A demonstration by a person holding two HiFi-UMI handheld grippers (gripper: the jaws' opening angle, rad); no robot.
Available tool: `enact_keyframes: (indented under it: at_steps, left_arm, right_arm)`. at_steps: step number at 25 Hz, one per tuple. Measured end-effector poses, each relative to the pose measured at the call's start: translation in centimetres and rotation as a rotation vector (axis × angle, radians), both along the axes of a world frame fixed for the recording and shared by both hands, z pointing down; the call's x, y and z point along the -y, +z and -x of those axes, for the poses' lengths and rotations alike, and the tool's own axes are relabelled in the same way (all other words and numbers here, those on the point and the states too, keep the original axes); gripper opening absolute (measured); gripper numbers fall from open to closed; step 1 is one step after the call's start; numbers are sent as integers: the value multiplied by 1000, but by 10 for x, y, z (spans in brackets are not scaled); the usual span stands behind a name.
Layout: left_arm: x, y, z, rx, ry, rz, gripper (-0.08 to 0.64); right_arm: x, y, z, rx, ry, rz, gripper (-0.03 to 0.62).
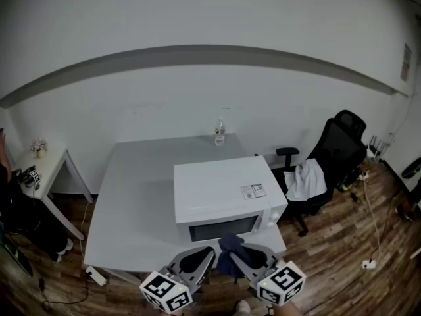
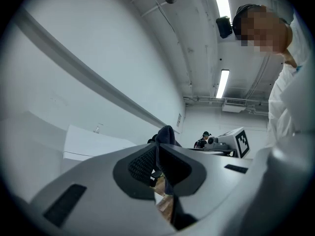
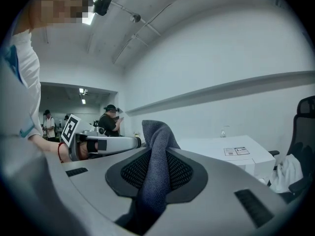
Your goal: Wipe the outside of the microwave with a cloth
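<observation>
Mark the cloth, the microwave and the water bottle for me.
cloth (image 3: 156,149), right gripper view, on its upright grey fold.
microwave (image 1: 217,189), head view, on its white top panel.
water bottle (image 1: 220,134), head view, on its body.

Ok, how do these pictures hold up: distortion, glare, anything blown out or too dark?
Head view: heavy fisheye, the wall band bows into an arc; dim, flat light, no glare on the microwave. Left gripper view: ceiling lights blown out, the cloth nearly black. Right gripper view: dark vignette at the corners, cloth weave reasonably sharp.
</observation>
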State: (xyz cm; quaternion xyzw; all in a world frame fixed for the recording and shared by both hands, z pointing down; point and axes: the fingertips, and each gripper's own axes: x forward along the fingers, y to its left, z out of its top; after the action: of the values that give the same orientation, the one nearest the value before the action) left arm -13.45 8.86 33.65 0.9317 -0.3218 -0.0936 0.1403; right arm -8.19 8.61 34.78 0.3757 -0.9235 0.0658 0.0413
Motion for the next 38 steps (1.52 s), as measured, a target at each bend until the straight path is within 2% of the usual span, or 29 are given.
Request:
enact_keyframes:
  at_steps: [10, 18, 23, 31, 38]
  left_arm:
    - [12, 8, -17, -6, 25, 11, 20]
    - [50, 4, -68, -2, 44, 18, 19]
    - [71, -2, -92, 6, 35, 21, 20]
    - [98, -6, -101, 21, 11, 3, 20]
    - [126, -24, -103, 10, 7, -43, 20]
  right_arm:
    - [16, 10, -26, 24, 41, 8, 97]
    - [51, 11, -69, 19, 35, 27, 97]
    - [79, 1, -101, 33, 68, 36, 97]
    - [137, 1, -151, -6, 215, 41, 97]
    - [198, 19, -182, -157, 352, 51, 97]
